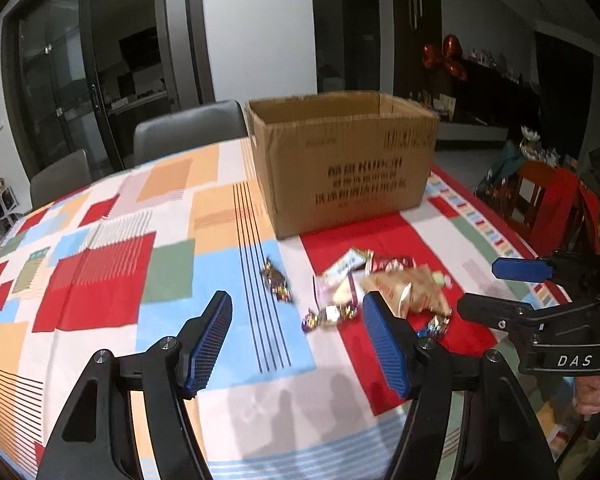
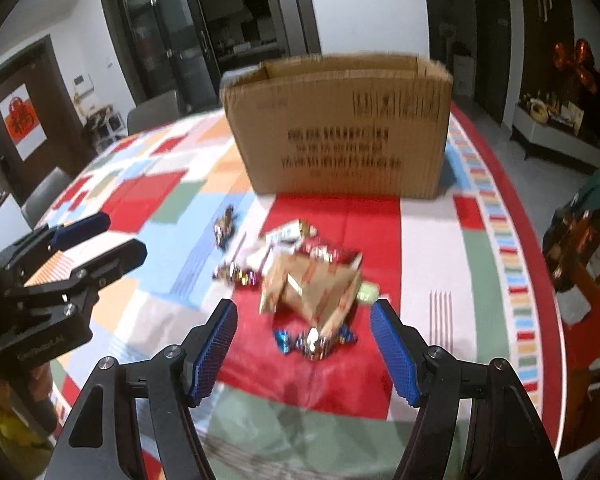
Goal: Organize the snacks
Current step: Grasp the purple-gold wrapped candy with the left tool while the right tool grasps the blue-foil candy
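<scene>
Snacks (image 2: pixel 312 276): loose heap mid-table, before the box (image 2: pixel 340 128) | left gripper (image 1: pixel 296 344), right gripper (image 2: pixel 304 348): both half open, empty | handling: light, crinkly, slippery wrappers; you pinch the tan bag (image 2: pixel 316 292) at its edge

White letters "DAS" stand on the right tongs (image 1: pixel 480 288); the cardboard box (image 1: pixel 352 168) print seems too blurred to read.

White walls (image 1: pixel 256 28), dark glass doors (image 1: pixel 60 80), grey chairs (image 1: pixel 188 128) behind a patchwork-clothed table (image 1: pixel 100 260).
</scene>
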`<state>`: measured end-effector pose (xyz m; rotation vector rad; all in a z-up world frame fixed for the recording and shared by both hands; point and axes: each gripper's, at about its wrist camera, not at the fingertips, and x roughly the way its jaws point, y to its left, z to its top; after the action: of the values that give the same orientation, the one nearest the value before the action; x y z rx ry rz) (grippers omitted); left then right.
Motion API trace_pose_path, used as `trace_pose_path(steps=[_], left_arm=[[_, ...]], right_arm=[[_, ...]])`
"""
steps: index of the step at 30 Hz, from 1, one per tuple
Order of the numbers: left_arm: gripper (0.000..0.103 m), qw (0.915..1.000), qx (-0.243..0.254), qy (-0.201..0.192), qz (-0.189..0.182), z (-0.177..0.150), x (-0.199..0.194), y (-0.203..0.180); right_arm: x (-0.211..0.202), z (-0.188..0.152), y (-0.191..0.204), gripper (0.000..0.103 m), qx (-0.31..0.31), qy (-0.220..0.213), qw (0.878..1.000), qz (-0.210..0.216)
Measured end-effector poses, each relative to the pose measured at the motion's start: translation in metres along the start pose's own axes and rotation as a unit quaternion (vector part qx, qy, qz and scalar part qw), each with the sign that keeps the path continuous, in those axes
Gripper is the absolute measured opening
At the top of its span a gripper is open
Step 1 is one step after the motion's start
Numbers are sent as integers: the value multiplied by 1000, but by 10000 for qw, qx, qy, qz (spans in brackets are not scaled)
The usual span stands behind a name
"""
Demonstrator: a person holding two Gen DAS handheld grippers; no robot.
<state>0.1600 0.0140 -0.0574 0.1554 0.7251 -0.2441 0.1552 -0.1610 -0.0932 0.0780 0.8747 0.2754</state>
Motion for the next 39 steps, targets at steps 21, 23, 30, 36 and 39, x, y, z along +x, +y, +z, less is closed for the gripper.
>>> trace_pose_path(steps=[21,23,30,36,39], left_arm=[[65,9926,144,816,-882,-7,88,-4],[64,9929,121,823,-849,-6,93,-5],[58,9927,136,910,-779,-5,107,-8],[44,9910,13,1018,-872,-9,110,-7],[41,9911,13,1023,-853,-10,109,-8]], right_arm=[[50,-20,-12,56,378,681,9969,110],[52,-19,-14,54,473,702,9963,145],[60,-19,-18,49,586,762,9951,210],[62,-18,-13,41,493,741,9958,221],[63,-18,-14,40,494,726,9959,239]])
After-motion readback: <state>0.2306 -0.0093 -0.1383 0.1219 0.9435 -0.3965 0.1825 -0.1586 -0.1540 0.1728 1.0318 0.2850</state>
